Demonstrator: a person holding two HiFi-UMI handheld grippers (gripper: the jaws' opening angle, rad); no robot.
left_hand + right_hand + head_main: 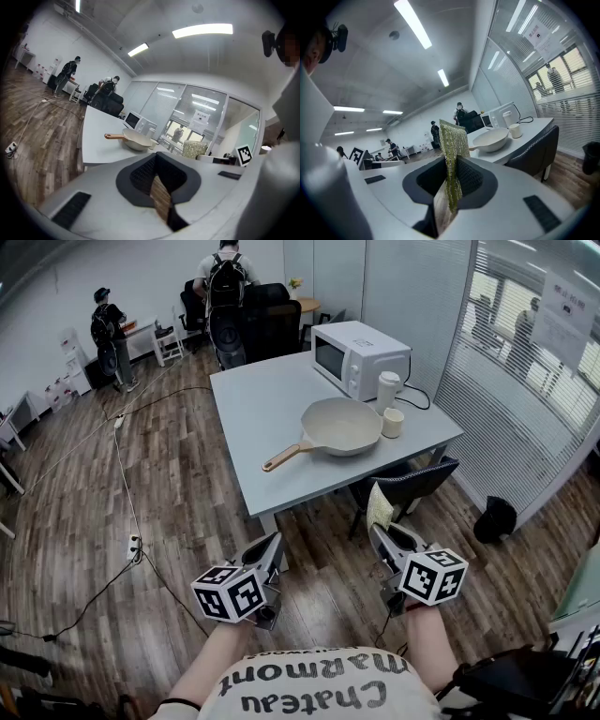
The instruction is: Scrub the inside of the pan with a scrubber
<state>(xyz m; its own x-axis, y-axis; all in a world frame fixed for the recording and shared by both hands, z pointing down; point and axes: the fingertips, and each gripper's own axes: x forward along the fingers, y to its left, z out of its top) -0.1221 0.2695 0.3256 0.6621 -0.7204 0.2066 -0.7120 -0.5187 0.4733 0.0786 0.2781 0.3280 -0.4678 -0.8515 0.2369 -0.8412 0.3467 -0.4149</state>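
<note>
A cream pan [339, 426] with a wooden handle [281, 458] sits on the grey table [272, 399], its inside facing up. The pan also shows ahead of both grippers [136, 139] [490, 139]. Both grippers are held in front of the table, well short of it. My right gripper [384, 538] [450, 173] is shut on a yellow-green mesh scrubber [380, 507] [452, 145] that stands up from its jaws. My left gripper [272, 554] [158, 180] is shut with nothing between its fingers.
A white microwave [361, 357], a white tumbler [387, 390] and a small cup [393, 422] stand on the table behind and beside the pan. A dark chair [408, 486] is tucked at the table's near right corner. Cables [127, 512] run over the wooden floor. People stand far back.
</note>
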